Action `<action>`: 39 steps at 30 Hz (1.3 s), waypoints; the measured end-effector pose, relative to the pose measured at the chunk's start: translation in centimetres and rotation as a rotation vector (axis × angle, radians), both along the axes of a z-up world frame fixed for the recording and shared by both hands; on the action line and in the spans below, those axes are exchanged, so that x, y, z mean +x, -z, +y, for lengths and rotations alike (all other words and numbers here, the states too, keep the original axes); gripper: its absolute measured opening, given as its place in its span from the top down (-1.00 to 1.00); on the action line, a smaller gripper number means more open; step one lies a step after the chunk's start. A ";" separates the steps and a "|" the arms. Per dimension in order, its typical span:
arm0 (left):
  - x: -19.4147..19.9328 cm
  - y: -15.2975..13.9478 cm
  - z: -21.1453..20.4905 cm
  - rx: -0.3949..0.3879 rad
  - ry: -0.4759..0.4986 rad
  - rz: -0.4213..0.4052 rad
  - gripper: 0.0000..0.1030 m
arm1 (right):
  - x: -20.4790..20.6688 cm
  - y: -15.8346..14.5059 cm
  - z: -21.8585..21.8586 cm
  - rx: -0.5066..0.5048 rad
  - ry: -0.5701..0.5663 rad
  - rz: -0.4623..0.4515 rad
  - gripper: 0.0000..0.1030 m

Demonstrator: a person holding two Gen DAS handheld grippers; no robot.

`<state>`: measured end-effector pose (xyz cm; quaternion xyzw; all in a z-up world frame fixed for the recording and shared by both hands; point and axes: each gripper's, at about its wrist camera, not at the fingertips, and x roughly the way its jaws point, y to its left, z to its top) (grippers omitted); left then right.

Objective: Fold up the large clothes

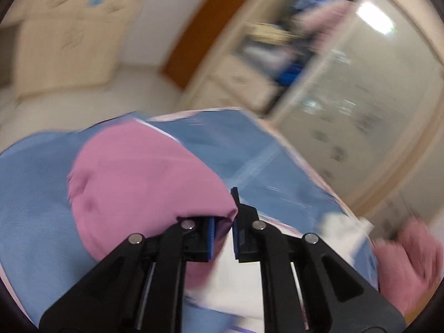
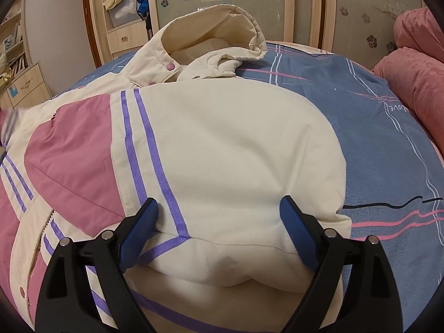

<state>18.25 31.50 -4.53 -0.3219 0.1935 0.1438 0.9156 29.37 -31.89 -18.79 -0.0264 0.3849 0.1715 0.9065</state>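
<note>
Two grippers are seen over a cream, pink and purple-striped hooded jacket that is spread on a bed covered by a blue sheet with pink and white lines. The right gripper is held with its blue-padded fingers spread wide, both tips resting on the folded cream sleeve directly below and ahead of it, the purple stripes running just inside the left-hand pad; the fabric is not pinched. The hood is raised at the far end of the jacket, toward a wardrobe with frosted doors. In the blurred left wrist view, the left gripper is shown pressed nearly together on a fold of pink fabric, which bulges up and away to the left of the jaws above the blue sheet. A pink quilt is bunched at the bed's right edge.
</note>
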 end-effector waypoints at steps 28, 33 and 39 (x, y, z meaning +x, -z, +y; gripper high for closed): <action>5.4 6.3 -23.9 0.288 0.449 0.334 -0.60 | -1.6 -5.2 -7.2 0.718 -0.049 0.007 -0.74; 5.6 7.5 -23.8 0.311 0.433 0.345 -0.63 | -0.9 -4.5 -2.8 0.487 -0.100 0.108 -0.80; 5.9 8.0 -24.4 0.322 0.429 0.367 -0.69 | -1.9 -3.7 1.4 0.378 -0.165 0.112 0.41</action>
